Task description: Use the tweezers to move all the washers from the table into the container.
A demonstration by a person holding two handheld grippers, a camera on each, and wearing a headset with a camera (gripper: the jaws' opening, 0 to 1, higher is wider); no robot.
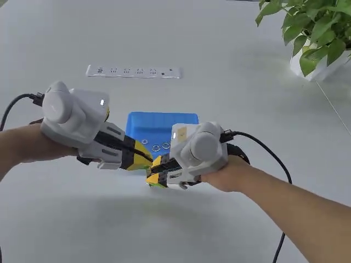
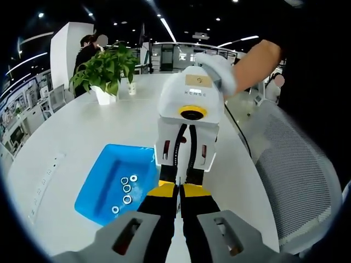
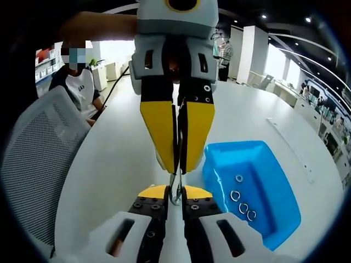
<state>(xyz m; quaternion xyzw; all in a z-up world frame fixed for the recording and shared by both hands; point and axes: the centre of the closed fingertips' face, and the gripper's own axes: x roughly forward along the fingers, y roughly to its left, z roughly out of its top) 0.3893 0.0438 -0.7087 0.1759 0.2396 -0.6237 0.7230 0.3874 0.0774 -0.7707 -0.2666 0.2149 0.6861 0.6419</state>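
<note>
A blue container lies on the white table with several washers in it. Just in front of it my two grippers meet tip to tip. The left gripper comes in from the left, the right gripper from the right. In the right gripper view the thin metal tweezers run between the left gripper's yellow jaws and down into the right gripper; both look shut on the tweezers. The left gripper has the container and washers on its left. The container and washers also lie at the right of the right gripper view.
A white power strip lies beyond the container. A potted plant stands at the table's far right corner. A black cable trails from the right gripper. A white mesh chair and a seated person are beside the table.
</note>
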